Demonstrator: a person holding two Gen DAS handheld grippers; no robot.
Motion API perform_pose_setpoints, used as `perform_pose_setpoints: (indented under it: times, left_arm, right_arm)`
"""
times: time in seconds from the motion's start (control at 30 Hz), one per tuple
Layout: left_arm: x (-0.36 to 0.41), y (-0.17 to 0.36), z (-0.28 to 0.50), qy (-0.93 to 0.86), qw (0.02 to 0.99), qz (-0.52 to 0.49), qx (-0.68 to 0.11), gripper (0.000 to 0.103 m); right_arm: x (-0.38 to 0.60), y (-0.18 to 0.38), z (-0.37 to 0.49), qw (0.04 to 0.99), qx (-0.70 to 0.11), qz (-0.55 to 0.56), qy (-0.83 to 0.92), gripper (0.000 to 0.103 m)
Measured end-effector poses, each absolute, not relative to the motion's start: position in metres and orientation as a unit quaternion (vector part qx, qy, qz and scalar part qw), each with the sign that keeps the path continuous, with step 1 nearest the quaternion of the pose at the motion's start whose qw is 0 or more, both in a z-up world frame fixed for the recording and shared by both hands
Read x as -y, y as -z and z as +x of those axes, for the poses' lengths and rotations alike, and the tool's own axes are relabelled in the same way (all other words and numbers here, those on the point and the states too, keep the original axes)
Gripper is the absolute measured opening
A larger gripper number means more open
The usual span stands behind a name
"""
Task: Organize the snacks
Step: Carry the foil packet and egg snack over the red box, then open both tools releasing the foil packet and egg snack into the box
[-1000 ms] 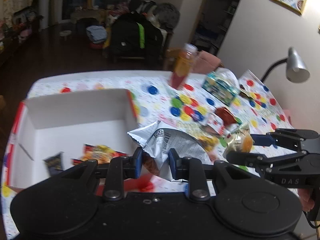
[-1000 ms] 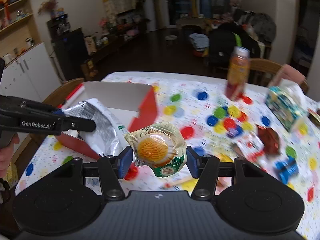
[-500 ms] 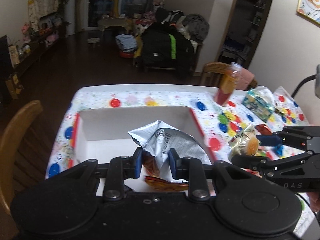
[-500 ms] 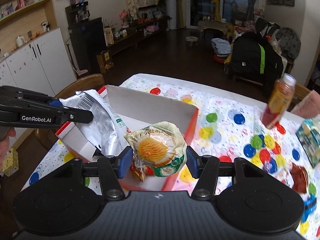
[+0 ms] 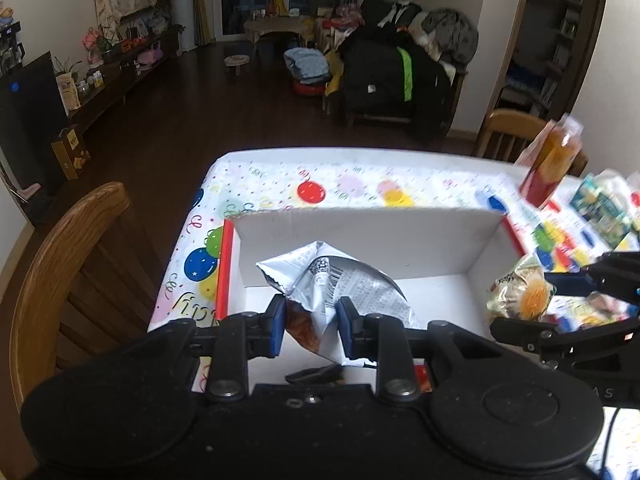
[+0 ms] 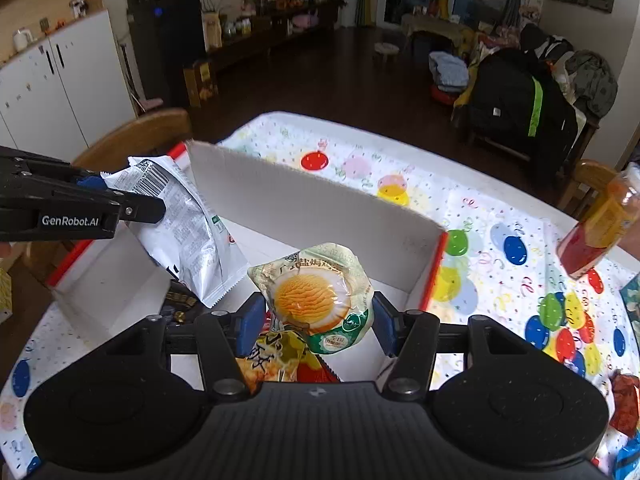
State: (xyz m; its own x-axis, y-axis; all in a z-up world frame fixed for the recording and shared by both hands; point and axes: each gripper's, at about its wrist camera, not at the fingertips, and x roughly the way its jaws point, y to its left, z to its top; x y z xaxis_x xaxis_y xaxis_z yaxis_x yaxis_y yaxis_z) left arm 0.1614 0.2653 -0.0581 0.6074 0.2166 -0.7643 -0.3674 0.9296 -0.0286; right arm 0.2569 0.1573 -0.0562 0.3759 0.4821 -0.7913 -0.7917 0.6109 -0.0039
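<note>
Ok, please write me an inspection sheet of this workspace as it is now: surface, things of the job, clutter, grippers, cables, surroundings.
Surface: table under a balloon-print tablecloth.
Job's things: open white cardboard box with red edges, a few snack packets on its floor; silver snack bag and egg snack packet both held above it.
Clutter: orange drink bottle, loose packets on the table's right part.
Grippers: left gripper shut on the silver snack bag; right gripper shut on the egg snack packet.
Cables: nothing seen.
Surroundings: wooden chair beside the table, dark wooden floor, white cabinets, black bag.
</note>
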Motion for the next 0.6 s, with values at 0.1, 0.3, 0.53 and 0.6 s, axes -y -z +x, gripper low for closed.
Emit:
perform_pose_setpoints:
  times: [0.1,0.3,0.53,0.6]
  left_arm:
    - [-0.268,0.067,0.169,-0.166,0.889,-0.082,-0.419,0.025]
    - [-0.272,0.083,0.180,-0.167,0.884,-0.077,-0.429,0.025]
    - [-0.270,0.099,0.185,-0.156,0.877,-0.073,-0.448,0.025]
    - [-0.271,0.102,0.186,-0.154,0.876,-0.077,-0.451,0.025]
  right_arm:
    - [-0.171,0.070,0.261,0.801,-0.402,-0.207,-0.392,0.056]
    - [-0.187,0.088,0.262,0.789,-0.415,-0.219,-0.397,0.056]
    - [-0.193,0.104,0.262,0.779,-0.431,-0.226,-0.397,0.056]
    - [-0.195,0.106,0.261,0.778,-0.432,-0.229,-0.396,0.057]
